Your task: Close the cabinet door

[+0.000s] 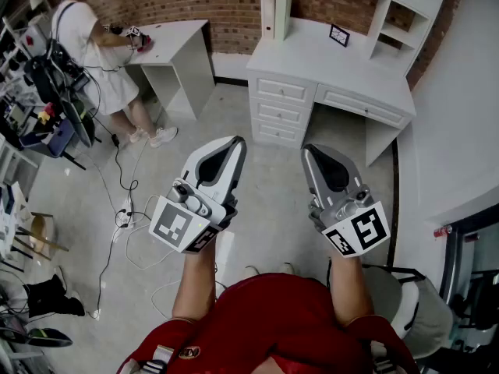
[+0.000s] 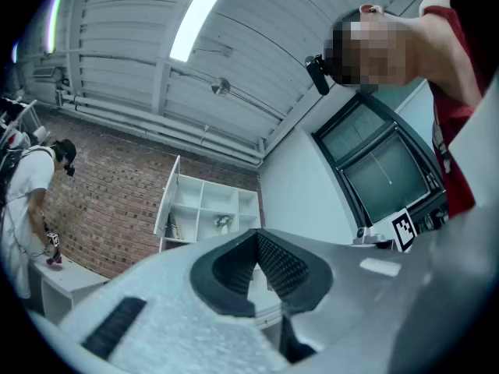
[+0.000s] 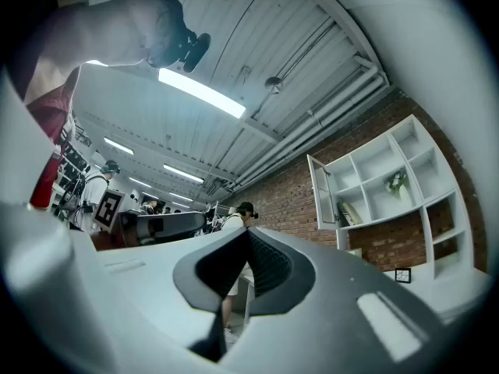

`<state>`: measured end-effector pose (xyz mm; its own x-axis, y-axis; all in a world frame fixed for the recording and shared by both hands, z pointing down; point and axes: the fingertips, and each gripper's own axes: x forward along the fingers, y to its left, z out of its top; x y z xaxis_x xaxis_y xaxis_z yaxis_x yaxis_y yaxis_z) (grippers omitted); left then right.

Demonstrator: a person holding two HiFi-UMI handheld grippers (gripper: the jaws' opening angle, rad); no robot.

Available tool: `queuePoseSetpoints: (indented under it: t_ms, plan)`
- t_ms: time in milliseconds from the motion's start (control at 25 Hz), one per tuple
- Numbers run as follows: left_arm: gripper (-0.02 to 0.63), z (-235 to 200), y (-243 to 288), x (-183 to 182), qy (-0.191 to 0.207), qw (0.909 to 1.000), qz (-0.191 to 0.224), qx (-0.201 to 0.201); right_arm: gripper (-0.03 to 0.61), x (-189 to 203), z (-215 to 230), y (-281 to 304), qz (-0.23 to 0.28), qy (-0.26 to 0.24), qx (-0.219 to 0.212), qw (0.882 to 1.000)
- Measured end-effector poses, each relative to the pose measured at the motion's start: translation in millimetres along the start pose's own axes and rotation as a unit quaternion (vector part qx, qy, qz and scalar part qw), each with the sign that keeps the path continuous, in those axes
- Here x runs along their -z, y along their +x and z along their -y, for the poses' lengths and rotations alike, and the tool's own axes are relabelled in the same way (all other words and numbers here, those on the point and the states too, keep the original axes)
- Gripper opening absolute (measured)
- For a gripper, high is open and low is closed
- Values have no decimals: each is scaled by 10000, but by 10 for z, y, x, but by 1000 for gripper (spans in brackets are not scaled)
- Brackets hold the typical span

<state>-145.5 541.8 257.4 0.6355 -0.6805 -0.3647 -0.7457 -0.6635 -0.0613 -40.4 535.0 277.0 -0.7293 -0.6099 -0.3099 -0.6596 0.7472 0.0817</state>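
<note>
A white desk with a shelf hutch stands against the brick wall ahead of me. The hutch's cabinet door hangs open at its left end, swung out from the shelves; it shows also in the right gripper view, door. My left gripper and right gripper are held side by side over the floor, well short of the desk, both tilted a little upward. The left gripper has its jaws together with nothing between them. The right gripper looks the same, shut and empty.
A person in white stands at a small white table at the back left. Cables trail over the floor on the left. A drawer stack fills the desk's left side. A grey chair sits at my right.
</note>
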Motion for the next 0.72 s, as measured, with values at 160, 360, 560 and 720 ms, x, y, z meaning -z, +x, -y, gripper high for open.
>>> queuePoseSetpoints:
  t_ms: [160, 360, 560, 720]
  plan:
    - [2, -126, -88, -40, -21, 10000, 16, 13, 12, -4, -86, 123, 13, 25, 17, 10000]
    - [2, -298, -270, -49, -128, 9999, 87, 52, 12, 59, -210, 267, 58, 80, 155, 9998]
    - [2, -516, -454, 56, -238, 9997, 59, 25, 12, 165, -316, 387, 5, 48, 250, 9997]
    - [2, -715, -504, 76, -337, 9993, 84, -99, 13, 245, -269, 561, -48, 106, 239, 9996]
